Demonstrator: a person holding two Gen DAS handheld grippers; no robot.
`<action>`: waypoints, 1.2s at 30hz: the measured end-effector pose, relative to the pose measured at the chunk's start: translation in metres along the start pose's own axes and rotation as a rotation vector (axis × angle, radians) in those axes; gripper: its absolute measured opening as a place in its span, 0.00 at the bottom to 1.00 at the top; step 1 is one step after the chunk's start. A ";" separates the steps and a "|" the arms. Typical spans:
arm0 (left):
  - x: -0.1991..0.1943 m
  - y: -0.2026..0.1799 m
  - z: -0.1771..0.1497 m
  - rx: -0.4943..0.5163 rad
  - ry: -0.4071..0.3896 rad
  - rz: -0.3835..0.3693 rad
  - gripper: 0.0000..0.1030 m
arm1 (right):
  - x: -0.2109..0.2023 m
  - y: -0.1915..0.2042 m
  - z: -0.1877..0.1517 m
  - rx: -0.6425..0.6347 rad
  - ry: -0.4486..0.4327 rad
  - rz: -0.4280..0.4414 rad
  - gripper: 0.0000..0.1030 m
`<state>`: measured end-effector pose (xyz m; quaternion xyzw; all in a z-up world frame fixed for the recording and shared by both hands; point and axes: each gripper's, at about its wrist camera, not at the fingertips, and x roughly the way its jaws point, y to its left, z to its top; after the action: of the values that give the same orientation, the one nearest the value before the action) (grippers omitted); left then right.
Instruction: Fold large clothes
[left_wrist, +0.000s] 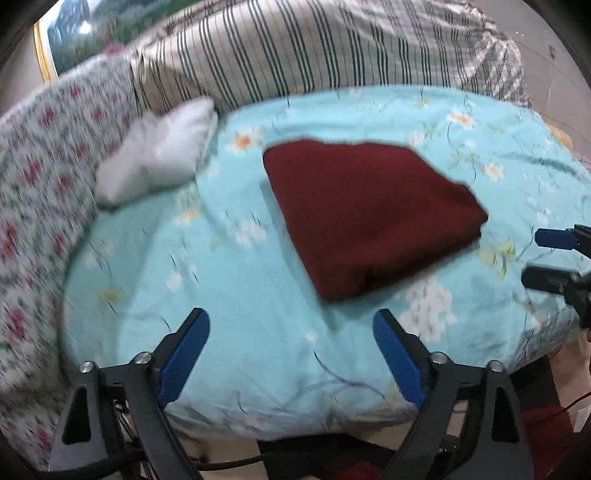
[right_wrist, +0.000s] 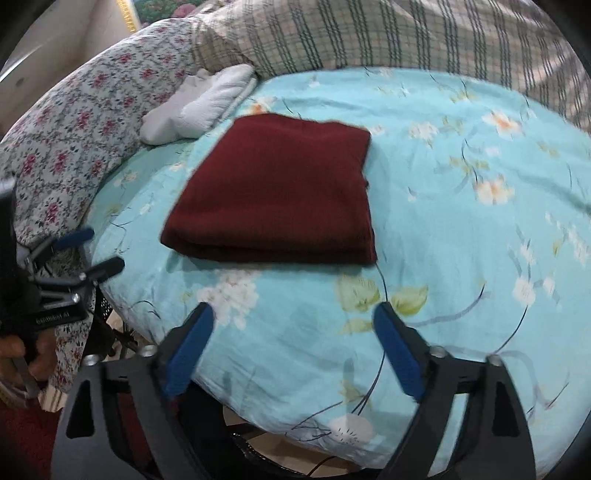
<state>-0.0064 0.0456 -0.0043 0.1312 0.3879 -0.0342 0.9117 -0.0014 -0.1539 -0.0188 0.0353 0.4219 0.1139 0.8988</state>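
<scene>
Hovering at lower frame, the left gripper (left_wrist: 291, 332) and right gripper (right_wrist: 293, 325) hold fingers apart, empty. Beyond, mid-frame, the folded maroon garment (right_wrist: 277, 192) lies flat on the turquoise floral bedsheet (right_wrist: 461, 229), layered edge nearest. White pillow (right_wrist: 203, 103) upper left.

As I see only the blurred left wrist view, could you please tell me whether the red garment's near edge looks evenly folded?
Observer: Yes. In the right wrist view the red garment shows its front edge as even, stacked layers.
Operator: Are the right tongs holding anything?
Observer: No, the right tongs are open and empty, short of the garment.
Operator: And my left tongs, seen from outside?
Observer: The left tongs are open, beside the floral quilt.
</scene>
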 end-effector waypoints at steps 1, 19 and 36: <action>-0.005 0.002 0.007 -0.004 -0.017 0.000 1.00 | -0.005 0.002 0.004 -0.016 -0.019 0.002 1.00; 0.064 0.007 0.016 -0.075 0.129 0.013 0.99 | 0.046 0.002 0.020 -0.010 0.070 0.004 1.00; 0.062 0.010 0.033 -0.122 0.104 0.003 0.99 | 0.052 -0.009 0.048 0.018 0.054 -0.004 1.00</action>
<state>0.0614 0.0489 -0.0243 0.0774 0.4359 -0.0024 0.8967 0.0689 -0.1490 -0.0281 0.0394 0.4470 0.1090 0.8870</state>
